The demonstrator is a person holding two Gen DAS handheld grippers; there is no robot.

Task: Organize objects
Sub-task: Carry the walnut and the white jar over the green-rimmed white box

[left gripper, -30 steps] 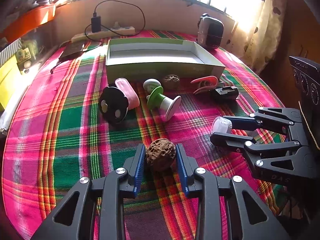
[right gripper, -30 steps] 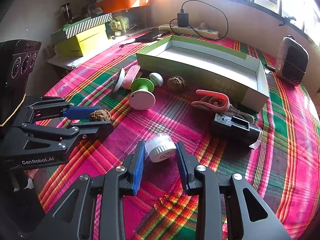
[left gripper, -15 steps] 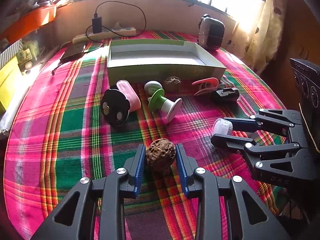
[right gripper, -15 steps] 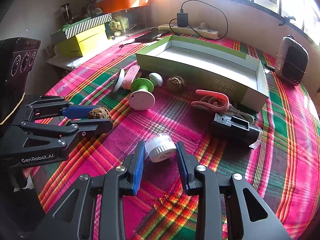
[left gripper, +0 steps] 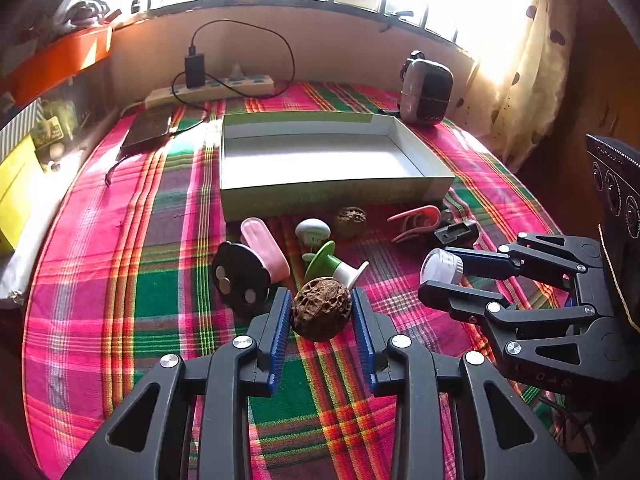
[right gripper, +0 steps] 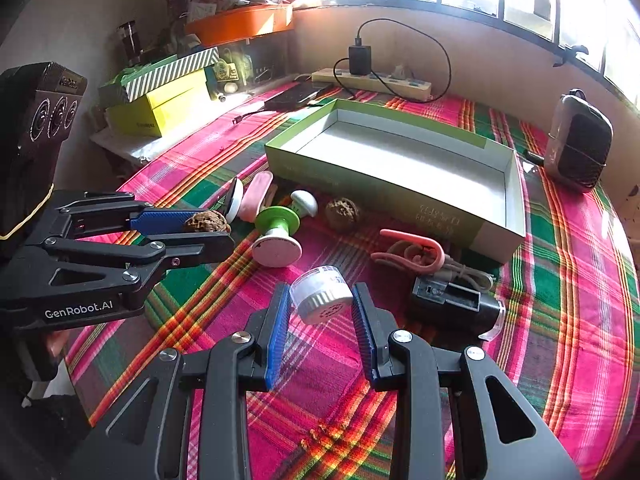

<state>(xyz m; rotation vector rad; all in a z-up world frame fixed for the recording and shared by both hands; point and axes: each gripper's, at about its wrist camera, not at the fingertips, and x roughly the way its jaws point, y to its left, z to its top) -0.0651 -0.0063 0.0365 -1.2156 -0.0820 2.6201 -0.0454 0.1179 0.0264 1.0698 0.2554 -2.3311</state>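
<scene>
The walnut sits clamped between the blue pads of the left gripper, lifted clear of the plaid cloth on the counter, short of the green box and well in front of its near wall. The right gripper likewise has its jaws closed on a small white jar, held tilted, also in front of the box and off to its right-hand corner. The box is open and, as far as both views show, holds nothing yet.

Between the walnut and the box lie the loose things: a second walnut just in front of the box wall, a white mushroom-shaped piece, a green-and-white spool, a pink case leaning on a black disc, a pink clip and a black charger block.

Judging from this, the risks lie in the carry. The walnut is round and ridged and is pinched only at its sides, so it could roll out of the pads. Carried low, either load could clip the spool or the box's near wall. The two grippers are near each other, so converging on the box together could make them collide.
</scene>
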